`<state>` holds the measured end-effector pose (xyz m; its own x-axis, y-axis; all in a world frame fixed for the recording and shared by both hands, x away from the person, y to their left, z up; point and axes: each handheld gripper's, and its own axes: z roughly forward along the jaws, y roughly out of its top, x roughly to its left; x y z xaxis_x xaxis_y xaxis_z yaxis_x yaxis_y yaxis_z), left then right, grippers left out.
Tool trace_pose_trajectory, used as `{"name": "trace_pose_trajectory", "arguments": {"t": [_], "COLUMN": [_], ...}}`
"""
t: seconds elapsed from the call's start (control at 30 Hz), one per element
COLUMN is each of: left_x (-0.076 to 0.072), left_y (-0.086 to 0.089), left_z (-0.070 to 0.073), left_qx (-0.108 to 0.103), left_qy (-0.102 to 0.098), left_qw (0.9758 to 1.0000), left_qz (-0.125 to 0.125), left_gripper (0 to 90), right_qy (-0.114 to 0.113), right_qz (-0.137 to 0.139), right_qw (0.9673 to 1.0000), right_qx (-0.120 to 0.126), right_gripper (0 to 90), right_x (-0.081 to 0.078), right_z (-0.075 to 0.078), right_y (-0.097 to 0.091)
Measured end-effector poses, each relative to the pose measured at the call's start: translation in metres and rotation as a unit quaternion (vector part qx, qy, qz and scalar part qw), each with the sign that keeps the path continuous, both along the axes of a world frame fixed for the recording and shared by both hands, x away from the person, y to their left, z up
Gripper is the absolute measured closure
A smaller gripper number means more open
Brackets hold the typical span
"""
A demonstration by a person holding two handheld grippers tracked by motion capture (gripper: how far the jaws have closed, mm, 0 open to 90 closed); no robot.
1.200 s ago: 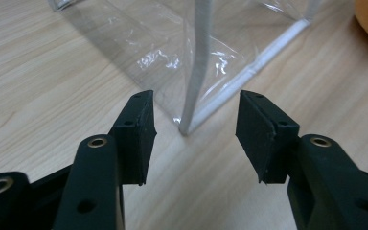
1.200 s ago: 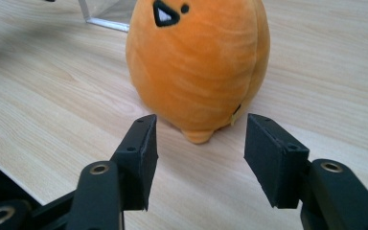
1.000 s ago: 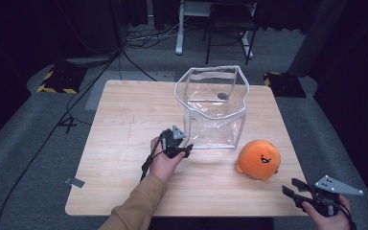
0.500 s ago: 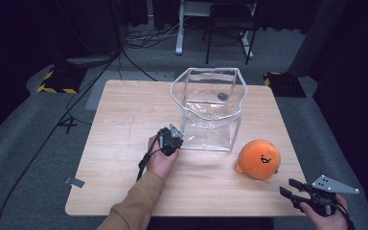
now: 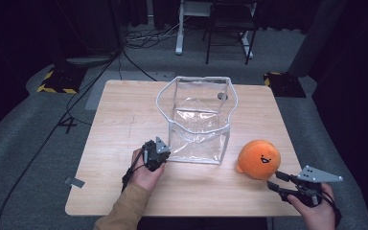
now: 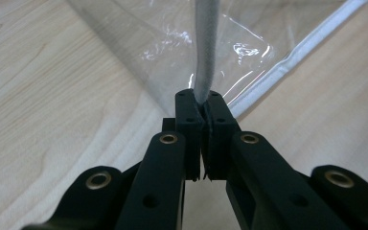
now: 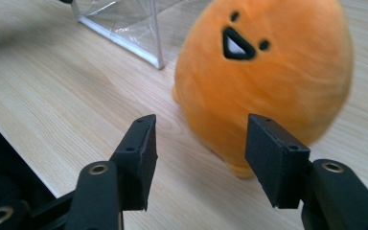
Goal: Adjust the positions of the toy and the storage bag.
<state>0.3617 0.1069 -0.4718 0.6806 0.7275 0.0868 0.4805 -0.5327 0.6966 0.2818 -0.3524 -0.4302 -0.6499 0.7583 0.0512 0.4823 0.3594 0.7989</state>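
Gaping just short of the orange plush toy, the right gripper holds nothing. Beyond, the left gripper pinches the white edge of the clear plastic box mid-table.

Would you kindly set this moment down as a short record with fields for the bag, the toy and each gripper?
surface: wooden table
bag: clear plastic bag with a white piped rim, standing open near the table's middle
toy: orange plush toy with a black face, on the table to the right of the bag, apart from it
left gripper: jaws shut on the bag's white rim at its near left corner
right gripper: jaws open, pointed at the toy, not touching it
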Motion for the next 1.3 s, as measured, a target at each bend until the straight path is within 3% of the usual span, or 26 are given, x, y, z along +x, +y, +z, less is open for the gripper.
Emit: {"name": "trace_pose_trajectory", "arguments": {"t": [0.13,0.4,0.6,0.73,0.83,0.87,0.9,1.0,1.3], "left_x": [-0.025,-0.05,-0.071,-0.079,-0.087,-0.087,-0.091,-0.101,-0.127], "left_y": [0.003,0.008,0.012,0.013,0.016,0.016,0.017,0.019,0.011], "left_z": [-0.003,-0.002,-0.006,-0.006,-0.006,-0.006,-0.005,-0.005,-0.004], "left_qx": [0.006,-0.009,-0.011,-0.011,-0.012,-0.012,-0.004,-0.009,-0.005], "left_qy": [0.001,0.003,0.004,0.003,0.003,0.003,0.002,0.008,0.012], "left_qw": [0.9998,0.9997,0.9996,0.9996,0.9996,0.9996,0.9998,0.9994,0.9975], "left_qz": [-0.018,-0.022,-0.025,-0.025,-0.025,-0.025,-0.022,-0.032,-0.069], "left_gripper": [86.9,86.8,86.8,86.7,86.7,86.6,86.5,86.5,86.0], "right_qy": [-0.001,-0.002,0.001,0.005,0.012,0.012,0.009,0.017,0.027], "right_qz": [0.031,0.077,0.128,0.149,0.168,0.168,0.185,0.187,0.203], "right_qw": [0.9995,0.9969,0.9915,0.9883,0.9849,0.9849,0.9823,0.9822,0.9781], "right_qx": [-0.007,-0.012,-0.022,-0.03,-0.039,-0.039,-0.029,-0.015,-0.036], "right_gripper": [45.3,47.7,50.2,55.8,72.5,72.5,87.2,87.6,87.5], "right_x": [0.01,0.027,0.042,0.049,0.058,0.058,0.058,0.052,0.01], "right_z": [0.004,0.006,0.002,-0.001,-0.007,-0.007,-0.009,-0.01,-0.006], "right_y": [0.02,0.055,0.097,0.115,0.129,0.129,0.132,0.13,0.118]}}
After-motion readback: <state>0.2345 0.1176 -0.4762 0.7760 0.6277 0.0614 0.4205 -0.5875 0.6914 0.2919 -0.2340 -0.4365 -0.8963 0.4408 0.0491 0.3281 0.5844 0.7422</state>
